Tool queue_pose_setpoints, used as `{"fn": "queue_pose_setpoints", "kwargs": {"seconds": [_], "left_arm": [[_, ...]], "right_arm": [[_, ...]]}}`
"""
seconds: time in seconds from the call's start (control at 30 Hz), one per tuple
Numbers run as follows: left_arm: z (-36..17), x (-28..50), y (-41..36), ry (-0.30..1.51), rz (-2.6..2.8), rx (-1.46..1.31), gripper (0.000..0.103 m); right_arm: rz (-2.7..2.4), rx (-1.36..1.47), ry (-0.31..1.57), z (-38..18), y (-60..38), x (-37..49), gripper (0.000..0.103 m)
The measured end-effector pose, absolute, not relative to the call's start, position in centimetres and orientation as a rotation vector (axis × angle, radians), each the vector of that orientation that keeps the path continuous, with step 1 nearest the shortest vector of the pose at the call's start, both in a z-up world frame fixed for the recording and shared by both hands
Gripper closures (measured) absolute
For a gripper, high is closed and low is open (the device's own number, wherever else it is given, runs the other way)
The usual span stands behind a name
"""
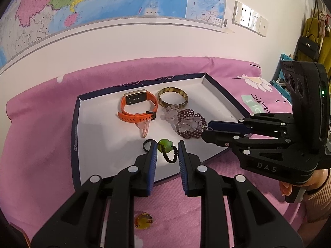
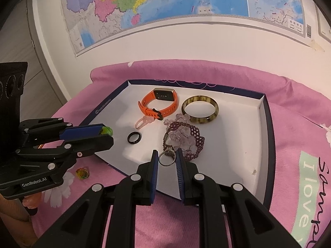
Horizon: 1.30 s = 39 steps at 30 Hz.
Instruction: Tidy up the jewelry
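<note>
Left tongs clamp the green pendant and right tongs clamp a silver ring over the tray's near edge; both light, stiff, slippery, best pinched across their widths.

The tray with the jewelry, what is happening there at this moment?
A person holds a gripper in each hand over a white tray on a pink cloth. The left gripper is closed on a green pendant with a black cord; the right gripper is closed on a silver ring. In the tray lie an orange watch, a bangle, a beaded bracelet and a black ring. One yellow piece lies on the cloth outside it.
</note>
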<state>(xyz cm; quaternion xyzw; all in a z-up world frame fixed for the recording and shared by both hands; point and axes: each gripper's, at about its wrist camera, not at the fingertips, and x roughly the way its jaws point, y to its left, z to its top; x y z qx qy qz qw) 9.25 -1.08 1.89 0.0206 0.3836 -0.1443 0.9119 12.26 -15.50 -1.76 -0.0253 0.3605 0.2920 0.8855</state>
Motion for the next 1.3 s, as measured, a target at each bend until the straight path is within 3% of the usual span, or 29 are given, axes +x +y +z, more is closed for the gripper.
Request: {"fn": "queue_pose_setpoints", "kwargs": {"seconds": [1.3], "left_arm": [[-0.5, 11.0, -1.1, 0.863, -0.259, 0.028, 0.081]], "right_arm": [[0.581, -0.075, 0.788, -2.8, -14.4, 13.3, 0.087]]}}
